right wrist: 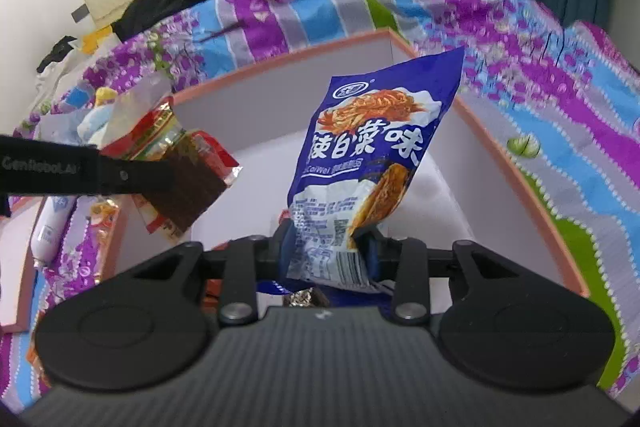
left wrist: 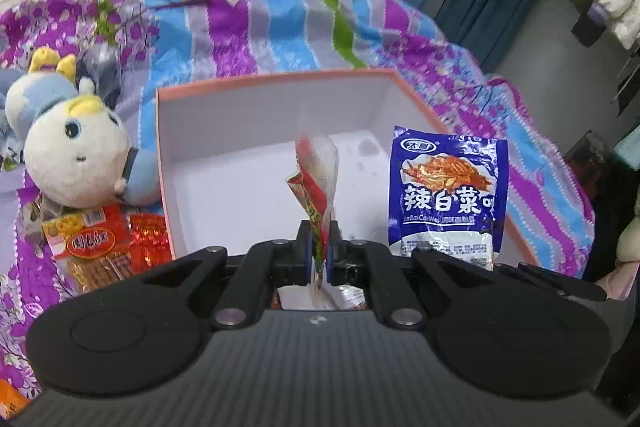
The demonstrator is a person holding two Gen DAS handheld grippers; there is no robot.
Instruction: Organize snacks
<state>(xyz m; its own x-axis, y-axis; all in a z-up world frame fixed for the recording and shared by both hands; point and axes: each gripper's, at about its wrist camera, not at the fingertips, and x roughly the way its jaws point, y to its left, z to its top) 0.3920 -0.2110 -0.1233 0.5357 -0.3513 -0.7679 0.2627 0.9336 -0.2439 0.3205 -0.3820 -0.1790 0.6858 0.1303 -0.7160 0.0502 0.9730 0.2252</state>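
At the bottom centre of the left wrist view, the left gripper (left wrist: 319, 251) is clenched on a red snack packet (left wrist: 316, 183) seen edge-on. Low in the right wrist view, the right gripper (right wrist: 326, 247) grips a blue spicy cabbage snack bag (right wrist: 368, 163). Both packets hang over the open pink-rimmed box (left wrist: 240, 131) at mid frame. A plush toy (left wrist: 76, 155) lies left of it on the striped floral bedspread (left wrist: 260, 11).

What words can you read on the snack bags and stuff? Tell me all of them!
"辣白菜味" in big white letters on the blue snack packet.
"LaBaiCaiWei" in small letters under them on that packet.
"GenRobot.AI", slightly blurred, on the left gripper arm.
The blue packet's logo and back print are too small to read.
The red snack packet and the orange packet on the bed are too blurred.
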